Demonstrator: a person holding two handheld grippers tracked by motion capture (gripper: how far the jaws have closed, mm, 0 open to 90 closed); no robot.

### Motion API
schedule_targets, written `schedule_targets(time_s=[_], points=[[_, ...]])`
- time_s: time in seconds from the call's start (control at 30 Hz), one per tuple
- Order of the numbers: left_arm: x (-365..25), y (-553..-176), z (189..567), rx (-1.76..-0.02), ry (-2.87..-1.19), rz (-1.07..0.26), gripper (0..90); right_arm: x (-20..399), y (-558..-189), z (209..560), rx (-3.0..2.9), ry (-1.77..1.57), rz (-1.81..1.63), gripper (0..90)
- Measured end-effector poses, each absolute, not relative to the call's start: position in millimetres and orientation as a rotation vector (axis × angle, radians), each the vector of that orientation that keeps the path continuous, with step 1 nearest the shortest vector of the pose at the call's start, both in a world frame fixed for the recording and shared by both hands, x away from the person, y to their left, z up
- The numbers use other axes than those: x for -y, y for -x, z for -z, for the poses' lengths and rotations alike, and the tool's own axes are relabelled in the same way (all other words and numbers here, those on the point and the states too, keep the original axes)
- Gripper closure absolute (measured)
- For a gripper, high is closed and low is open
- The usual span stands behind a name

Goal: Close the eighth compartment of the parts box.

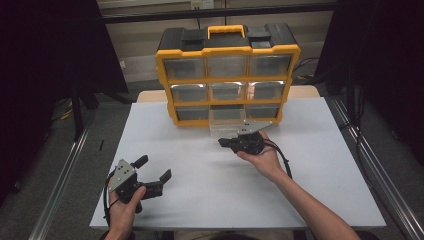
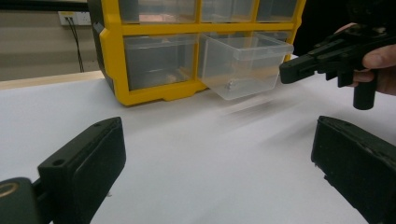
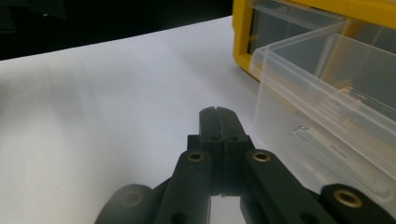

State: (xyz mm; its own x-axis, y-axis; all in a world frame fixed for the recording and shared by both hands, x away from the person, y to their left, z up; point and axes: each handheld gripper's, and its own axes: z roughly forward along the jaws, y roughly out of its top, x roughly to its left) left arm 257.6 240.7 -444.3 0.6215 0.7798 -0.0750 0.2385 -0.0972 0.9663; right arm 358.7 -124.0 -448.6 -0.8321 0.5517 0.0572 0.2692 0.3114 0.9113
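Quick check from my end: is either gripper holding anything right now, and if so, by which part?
Nothing is held. The right gripper has its jaws shut on each other beside the pulled-out clear drawer, with nothing between them. The left gripper stands open over the bare table.

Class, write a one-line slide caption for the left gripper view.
Open left gripper faces a pulled-out clear drawer of the yellow organizer; shut right gripper beside it.

Left gripper (image 1: 153, 169) jaws spread wide, right gripper (image 1: 223, 143) jaws pressed together, pointing left
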Motion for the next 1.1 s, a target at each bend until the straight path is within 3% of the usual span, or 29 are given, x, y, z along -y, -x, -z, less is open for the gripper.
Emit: schedule_targets(time_s=[1.1], points=[[-241,-258,444,-0.856,-1.643,-0.562,3.3,125,-386,459,-2.209,-0.82,-1.451,90.0]])
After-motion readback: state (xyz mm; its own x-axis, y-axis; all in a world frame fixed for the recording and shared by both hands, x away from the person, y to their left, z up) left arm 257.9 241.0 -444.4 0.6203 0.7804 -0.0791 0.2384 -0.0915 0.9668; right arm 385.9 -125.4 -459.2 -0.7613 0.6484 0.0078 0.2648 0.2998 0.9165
